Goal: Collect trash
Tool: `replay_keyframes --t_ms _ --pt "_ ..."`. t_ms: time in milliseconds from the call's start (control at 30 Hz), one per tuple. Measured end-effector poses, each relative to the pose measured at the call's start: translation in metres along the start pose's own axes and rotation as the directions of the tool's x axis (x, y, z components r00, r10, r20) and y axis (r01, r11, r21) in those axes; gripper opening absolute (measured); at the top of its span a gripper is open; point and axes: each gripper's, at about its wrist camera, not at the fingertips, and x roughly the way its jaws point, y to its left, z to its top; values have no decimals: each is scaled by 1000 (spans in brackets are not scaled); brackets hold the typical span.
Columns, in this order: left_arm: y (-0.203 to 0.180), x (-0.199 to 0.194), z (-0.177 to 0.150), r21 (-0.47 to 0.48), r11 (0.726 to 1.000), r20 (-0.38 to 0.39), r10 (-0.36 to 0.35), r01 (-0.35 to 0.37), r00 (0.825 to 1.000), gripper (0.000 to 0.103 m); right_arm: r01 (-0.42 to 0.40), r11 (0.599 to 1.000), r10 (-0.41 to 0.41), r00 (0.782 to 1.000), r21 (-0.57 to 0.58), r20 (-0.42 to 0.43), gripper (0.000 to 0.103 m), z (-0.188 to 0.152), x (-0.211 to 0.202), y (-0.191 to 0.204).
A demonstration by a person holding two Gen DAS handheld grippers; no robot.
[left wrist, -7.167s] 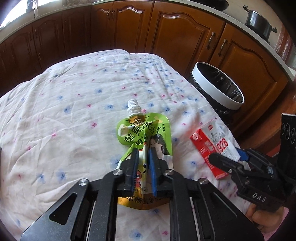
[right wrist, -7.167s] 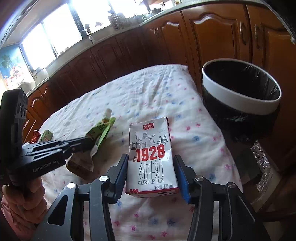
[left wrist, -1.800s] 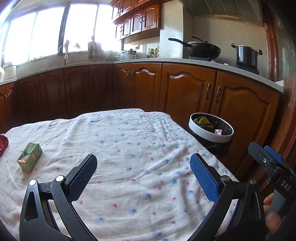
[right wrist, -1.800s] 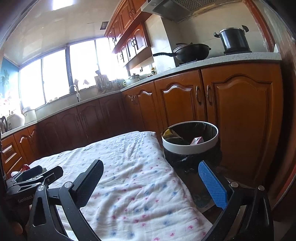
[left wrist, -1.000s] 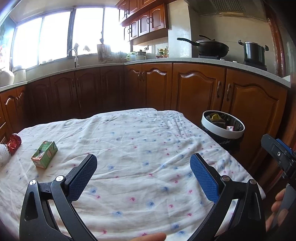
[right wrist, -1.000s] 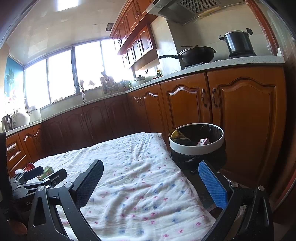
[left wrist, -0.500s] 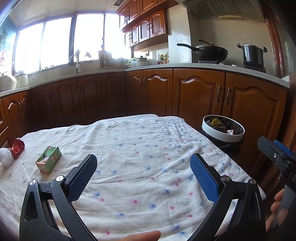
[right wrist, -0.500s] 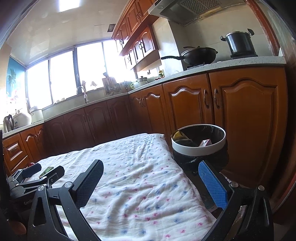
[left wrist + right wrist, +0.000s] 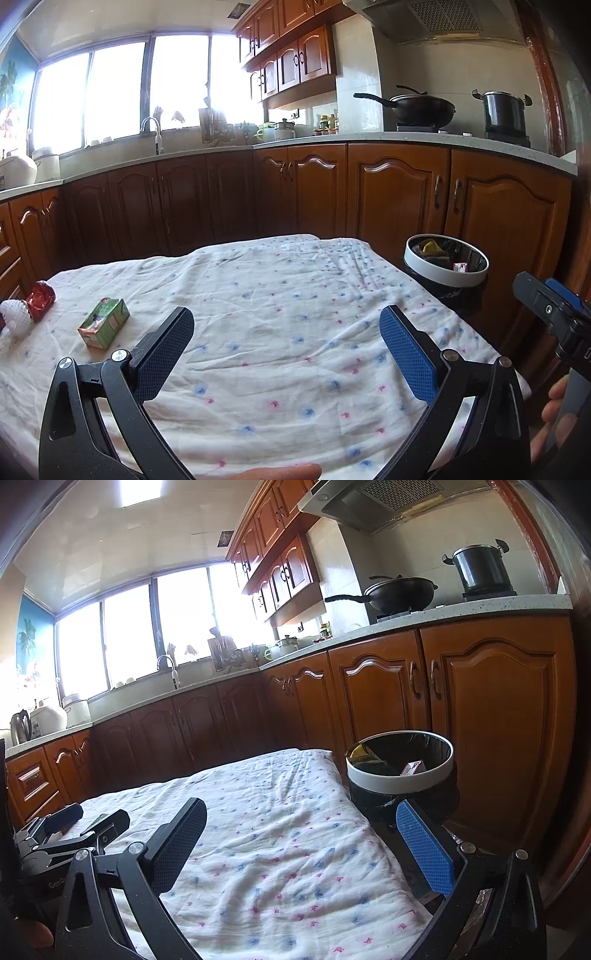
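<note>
Both tools hang spread and empty above the cloth-covered worktop (image 9: 280, 332): the left tool (image 9: 286, 341) over its near middle, the right tool (image 9: 301, 840) over its right edge. A green carton (image 9: 104, 323) lies flat near the left edge, its long axis running from the near-left toward the far-right. Just beyond it, at the left edge, sit a red wrapper (image 9: 41, 297) and white foam netting (image 9: 14, 317). Off the far right corner stands the white-rimmed trash bin (image 9: 446, 275), with a yellow-green pouch (image 9: 360, 754) and a red-and-white carton (image 9: 413, 767) inside.
</note>
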Motion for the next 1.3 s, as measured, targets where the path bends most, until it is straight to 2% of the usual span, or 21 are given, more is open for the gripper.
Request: replay_keyframes --t_ms 1300 --pt "-1 -4 0 6 1000 14 8 -8 1000 103 -11 1000 11 1000 5 5 103 0 -3 0"
